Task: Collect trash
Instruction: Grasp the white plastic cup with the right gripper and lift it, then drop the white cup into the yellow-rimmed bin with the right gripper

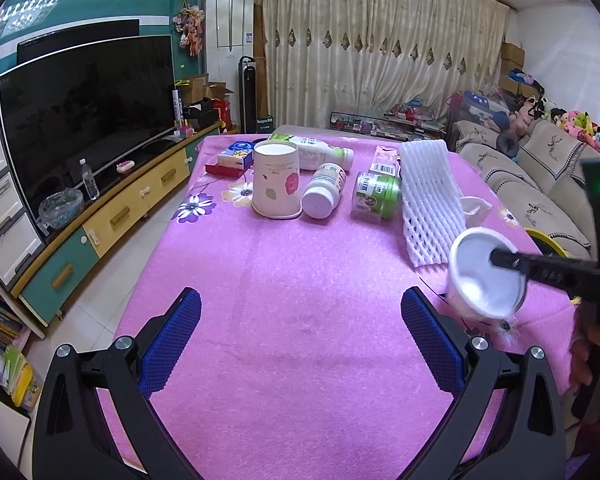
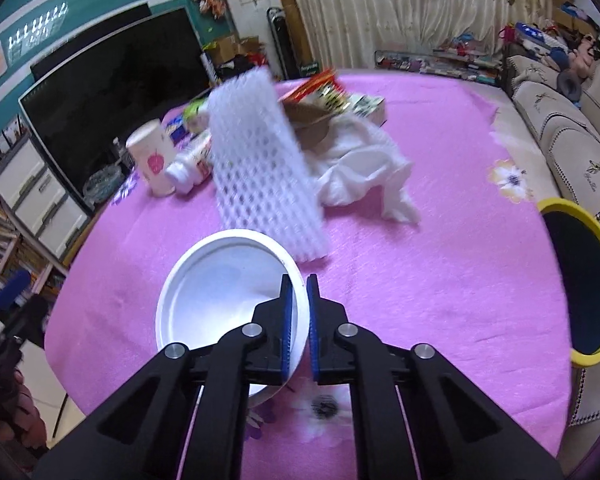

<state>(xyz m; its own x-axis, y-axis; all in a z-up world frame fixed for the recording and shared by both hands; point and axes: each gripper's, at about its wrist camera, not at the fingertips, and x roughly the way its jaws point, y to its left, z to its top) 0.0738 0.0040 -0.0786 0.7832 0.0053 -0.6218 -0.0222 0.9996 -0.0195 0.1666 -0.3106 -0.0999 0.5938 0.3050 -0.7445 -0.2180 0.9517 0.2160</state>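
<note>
**A:** ok so what's the right gripper (image 2: pixel 305 300) doing? Looks clamped on something

**B:** yep, its blue pads are nearly together, pinching the wall of a white paper cup (image 2: pixel 228 300), one finger inside, one outside. The cup's tilted, mouth facing the camera, empty and white inside. In the left wrist view the same cup (image 1: pixel 486 280) sits at the right side of the pink tablecloth (image 1: pixel 292 300) with a black finger reaching into it

**A:** and the left gripper (image 1: pixel 300 340)?

**B:** wide open, nothing between the pads, just bare cloth under it

**A:** rest of the trash?

**B:** all further back on the table. White foam net sleeve (image 2: pixel 260 164) just behind the cup, crumpled white tissue (image 2: pixel 364 168) beside it. Left of that, an upside-down paper cup with a red print (image 1: pixel 276 184), a white bottle lying on its side (image 1: pixel 324 192), a green-lidded can (image 1: pixel 376 196) on its side too, plus a bigger bottle (image 1: pixel 316 152) behind them

**A:** bin?

**B:** yellow-rimmed bin (image 2: pixel 580 284) with a dark inside, off the table's right edge by the sofa (image 2: pixel 572 136)
</note>
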